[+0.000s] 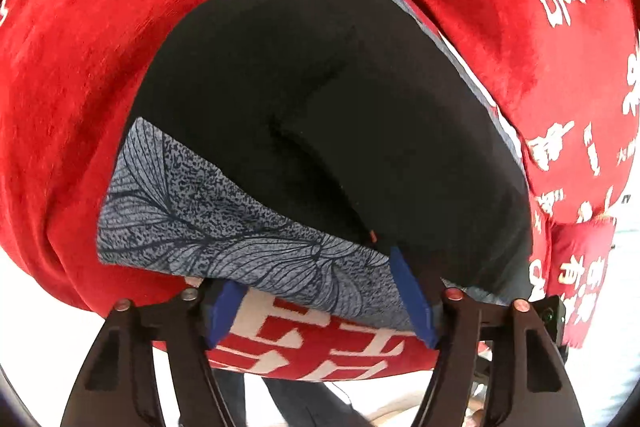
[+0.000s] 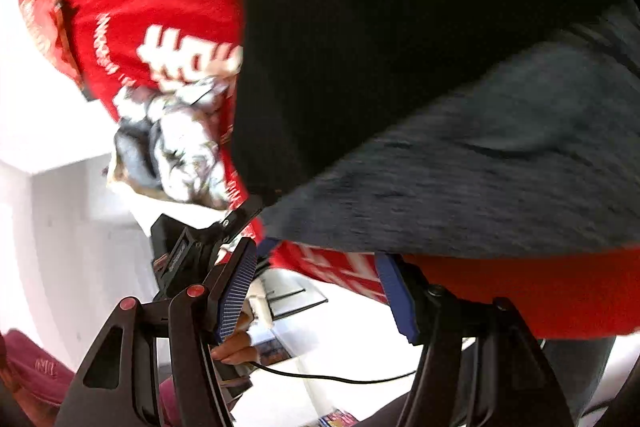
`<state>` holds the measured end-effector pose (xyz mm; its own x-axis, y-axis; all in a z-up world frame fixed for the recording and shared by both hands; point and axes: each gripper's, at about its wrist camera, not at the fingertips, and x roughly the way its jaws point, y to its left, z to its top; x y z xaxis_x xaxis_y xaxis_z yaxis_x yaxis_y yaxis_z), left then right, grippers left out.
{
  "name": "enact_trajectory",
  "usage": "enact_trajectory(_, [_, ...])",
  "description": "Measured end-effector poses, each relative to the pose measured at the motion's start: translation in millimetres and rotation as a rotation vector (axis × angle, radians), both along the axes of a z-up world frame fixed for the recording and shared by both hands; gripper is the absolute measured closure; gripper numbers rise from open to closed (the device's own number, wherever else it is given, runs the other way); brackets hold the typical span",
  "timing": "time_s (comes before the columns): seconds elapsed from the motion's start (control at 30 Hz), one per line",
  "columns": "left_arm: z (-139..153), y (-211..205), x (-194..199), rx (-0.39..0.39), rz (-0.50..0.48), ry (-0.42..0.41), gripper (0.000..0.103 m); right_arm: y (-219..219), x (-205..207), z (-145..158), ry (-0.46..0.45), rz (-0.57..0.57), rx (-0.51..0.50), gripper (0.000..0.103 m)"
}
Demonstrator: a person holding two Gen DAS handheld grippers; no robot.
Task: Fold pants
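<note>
Left gripper (image 1: pixel 320 291): you are holding its blue pads apart at the near edge of the pants (image 1: pixel 320 99); the patterned grey-blue hem (image 1: pixel 224 223) is lying between the fingers, but the pads are not pressing on it as far as the left wrist view shows, so you are gripping nothing yet.

Right gripper (image 2: pixel 320 291): you are holding it with its jaws spread at the near edge of the pants; the grey fabric (image 2: pixel 480 167) is passing just above the fingers, with no pad visibly squeezing it. The view is blurred, so contact is hard to judge.

Pants: they are lying on the red cloth (image 1: pixel 120 47) with white characters, black side up, the patterned face showing along the near border.

Done so far: the garment is looking doubled over at least once, judging by the stacked layers and tidy outline.

Left to do: you are probably setting up both grippers to seize the near edge for another fold; nothing is lifted yet.

Risk: catching the red cloth along with the hem.
</note>
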<state>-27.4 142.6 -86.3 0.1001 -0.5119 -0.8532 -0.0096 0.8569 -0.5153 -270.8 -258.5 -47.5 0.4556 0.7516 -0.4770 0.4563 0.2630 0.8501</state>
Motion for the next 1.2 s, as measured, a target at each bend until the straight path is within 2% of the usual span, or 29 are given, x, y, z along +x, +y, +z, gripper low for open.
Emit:
enact_trajectory(0.03, [0,-4,1,0.015,-0.013,-0.004,0.041,-6,-9,-4,0.020,-0.027,-0.003,0.037])
enact_trajectory(0.17, [0,-1,2,0.043,-0.043,-0.007,0.051,-25,-27,-9,0.043,-0.149,0.027,0.037])
enact_trajectory(0.23, [0,1,3,0.072,-0.051,-0.007,0.068,-32,-29,-14,0.050,-0.223,0.081,0.040])
enact_trajectory(0.27, [0,3,6,0.072,-0.053,-0.005,0.072,-33,-28,-17,0.058,-0.253,0.104,0.063])
enact_trajectory(0.3, [0,5,7,0.066,-0.052,0.004,0.077,-33,-25,-19,0.078,-0.275,0.111,0.096])
enact_trajectory(0.37, [7,9,10,0.058,-0.042,0.011,0.077,-35,-20,-15,0.085,-0.269,0.092,0.095])
enact_trajectory(0.47, [34,5,13,0.060,-0.038,-0.025,0.077,-39,2,10,0.036,-0.186,0.046,0.095])
enact_trajectory(0.57, [68,-1,26,0.057,-0.039,-0.077,0.077,-52,37,50,-0.035,-0.101,0.008,0.095])
enact_trajectory(0.7, [115,-30,66,0.082,-0.064,-0.207,0.077,-74,98,88,-0.133,-0.021,-0.050,0.095])
enact_trajectory(0.8, [129,-54,105,0.103,-0.065,-0.267,0.077,-97,145,103,-0.159,0.042,-0.083,0.095])
enact_trajectory(0.87, [128,-73,136,0.135,-0.066,-0.297,0.074,-105,170,102,-0.145,0.085,-0.093,0.094])
enact_trajectory(0.9, [125,-83,149,0.158,-0.062,-0.306,0.062,-111,186,97,-0.132,0.106,-0.093,0.094])
enact_trajectory(0.93, [119,-90,163,0.198,-0.053,-0.321,0.038,-116,203,88,-0.109,0.125,-0.092,0.092])
enact_trajectory(0.97, [112,-96,176,0.249,-0.039,-0.342,0.028,-127,204,78,-0.095,0.140,-0.086,0.092])
enact_trajectory(1.0, [106,-99,184,0.281,-0.027,-0.355,0.023,-128,215,66,-0.073,0.152,-0.088,0.092])
enact_trajectory(1.13, [69,-111,221,0.354,0.018,-0.302,0.023,-147,230,11,0.015,0.175,-0.101,0.088])
enact_trajectory(1.2, [64,-110,228,0.415,0.042,-0.294,0.023,-149,231,-8,0.049,0.193,-0.120,0.078])
